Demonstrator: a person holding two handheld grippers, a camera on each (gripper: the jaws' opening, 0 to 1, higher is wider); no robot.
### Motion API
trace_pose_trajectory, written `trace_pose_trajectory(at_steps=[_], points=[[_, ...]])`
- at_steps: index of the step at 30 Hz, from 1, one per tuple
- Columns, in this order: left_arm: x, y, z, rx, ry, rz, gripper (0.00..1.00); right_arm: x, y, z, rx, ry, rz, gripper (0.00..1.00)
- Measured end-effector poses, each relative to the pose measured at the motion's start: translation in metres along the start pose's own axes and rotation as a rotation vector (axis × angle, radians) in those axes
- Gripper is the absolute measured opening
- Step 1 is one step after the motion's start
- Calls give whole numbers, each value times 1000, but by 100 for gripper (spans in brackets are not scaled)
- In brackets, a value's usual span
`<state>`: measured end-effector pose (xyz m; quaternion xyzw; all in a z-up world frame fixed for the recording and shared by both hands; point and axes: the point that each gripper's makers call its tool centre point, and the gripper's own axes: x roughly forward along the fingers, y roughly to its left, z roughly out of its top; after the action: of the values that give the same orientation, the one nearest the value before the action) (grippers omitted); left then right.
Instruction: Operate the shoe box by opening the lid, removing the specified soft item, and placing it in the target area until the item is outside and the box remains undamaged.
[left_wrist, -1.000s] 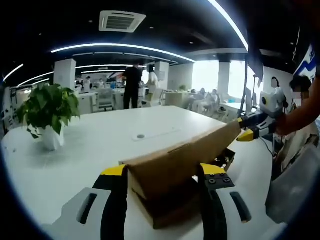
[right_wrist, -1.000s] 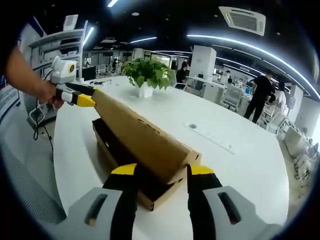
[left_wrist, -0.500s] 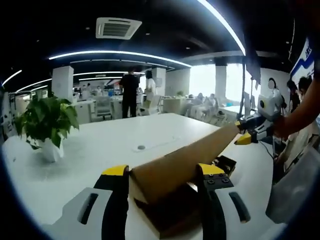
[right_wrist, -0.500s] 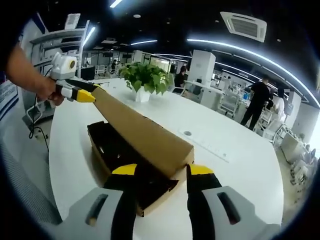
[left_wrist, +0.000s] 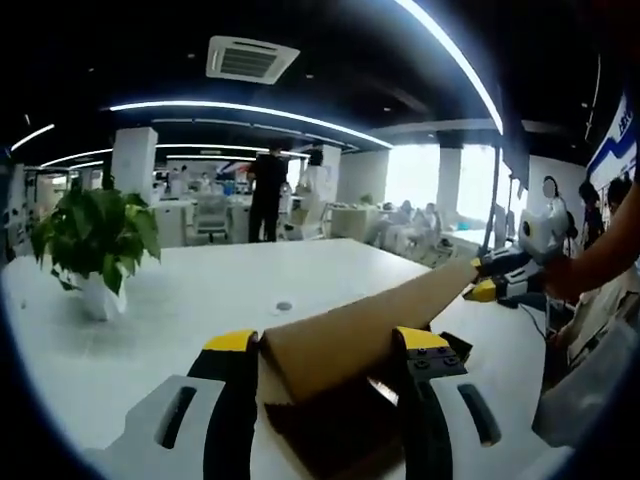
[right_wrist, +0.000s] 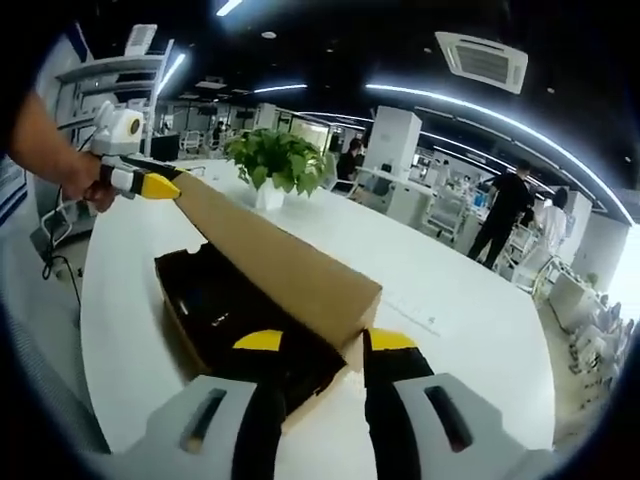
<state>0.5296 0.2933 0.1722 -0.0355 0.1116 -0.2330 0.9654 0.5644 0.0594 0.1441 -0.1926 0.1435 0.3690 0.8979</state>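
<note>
Left gripper view, left to right: potted plant (left_wrist: 95, 235) in a white pot stands on the white worktop (left_wrist: 200, 300), well apart from the box. A small round fitting (left_wrist: 284, 306) sits in the worktop beyond the box. People stand and sit in the office behind; a ceiling vent (left_wrist: 252, 58) is overhead. Nothing lies between the plant and the box.

Left tool (left_wrist: 325, 345): yellow-tipped jaws stand either side of the near end of the cardboard lid (left_wrist: 350, 335), close against it (contact on both faces cannot be confirmed, so hold not certain). At far right the right tool (left_wrist: 482, 290), held in a hand (left_wrist: 560, 275), meets the lid's far end.

Right gripper view, left to right: a hand (right_wrist: 85, 180) holds the left tool (right_wrist: 155, 186) at the lid's far corner. The plant (right_wrist: 275, 165) stands just behind that end.

Shoe box (right_wrist: 215, 325): brown cardboard, resting on the worktop, lid (right_wrist: 275, 265) raised and tilted above the base, one long edge up. Base interior is open and dark; something black lies inside (form not resolvable). No tears or crush marks visible on the lid.

Right tool (right_wrist: 315, 345): jaws flank the lid's near end at narrow spread, apparently gripping it.
</note>
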Motion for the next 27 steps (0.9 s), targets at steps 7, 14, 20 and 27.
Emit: trace_pose_trajectory(at_steps=[7,14,20,27], points=[[4,3,7,-24,-15,5,55,4,-9,5,-5,-9,-30,19],[8,6,13,-33,-26,3,55,7,-22,10,-44,6,-74,10],[13,10,19,-42,-36,5,55,11,-30,13,-52,6,-98,6],[22,17,27,-44,-42,1,54,14,-34,22,-67,1,-126,5]])
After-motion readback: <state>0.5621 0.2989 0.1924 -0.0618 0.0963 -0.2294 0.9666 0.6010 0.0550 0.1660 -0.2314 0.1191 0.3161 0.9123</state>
